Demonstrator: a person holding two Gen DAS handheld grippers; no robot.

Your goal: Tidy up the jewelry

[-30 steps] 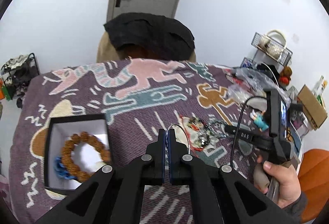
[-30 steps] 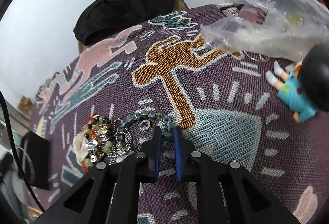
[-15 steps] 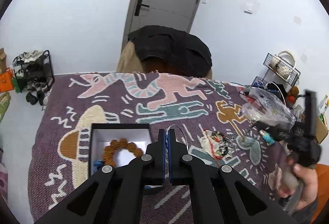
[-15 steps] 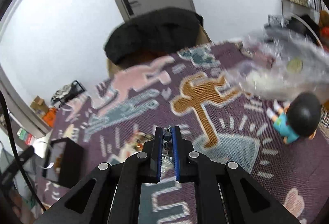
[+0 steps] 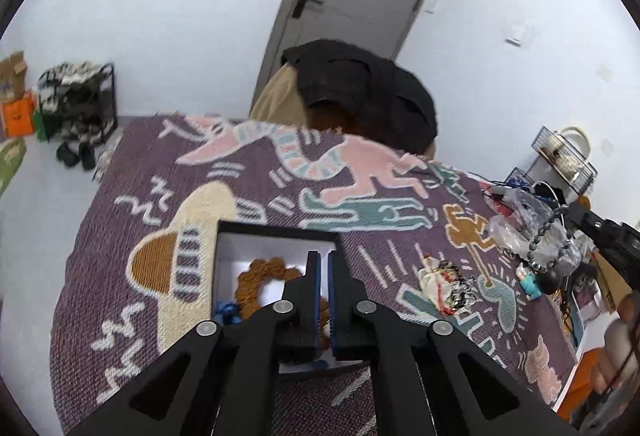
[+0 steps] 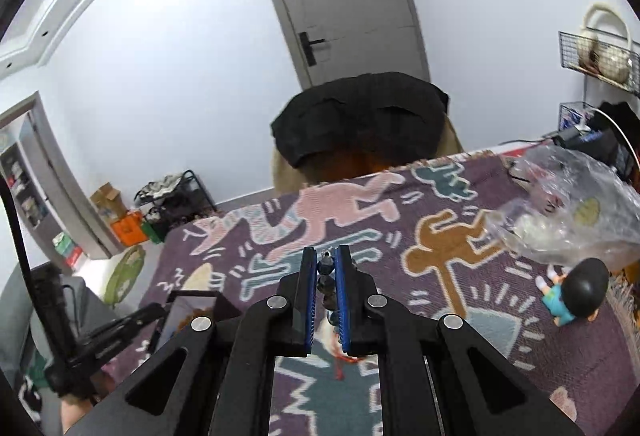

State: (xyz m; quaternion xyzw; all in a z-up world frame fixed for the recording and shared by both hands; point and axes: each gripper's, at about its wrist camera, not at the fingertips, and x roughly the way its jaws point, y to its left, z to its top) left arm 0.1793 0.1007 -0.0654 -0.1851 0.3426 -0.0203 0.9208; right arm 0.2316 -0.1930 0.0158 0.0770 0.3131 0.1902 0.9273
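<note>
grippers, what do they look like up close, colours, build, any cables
Both match. The left gripper and right gripper are matte black plastic, each with two straight flat fingers lined with blue pads on the inner faces. Angular black linkage arms with triangular cut-outs fan back from them, pinned by round silver rivets. A thin black cable shows at the right view's left edge.

The surface wears a coarse woven cloth [image 5: 280,172]. The box [image 5: 276,232] looks like matt card. Glossy dark beads [image 6: 326,278] sit between blue, perhaps rubbery pads [image 6: 309,300]. The bag [image 6: 576,212] is crinkled clear plastic.
</note>
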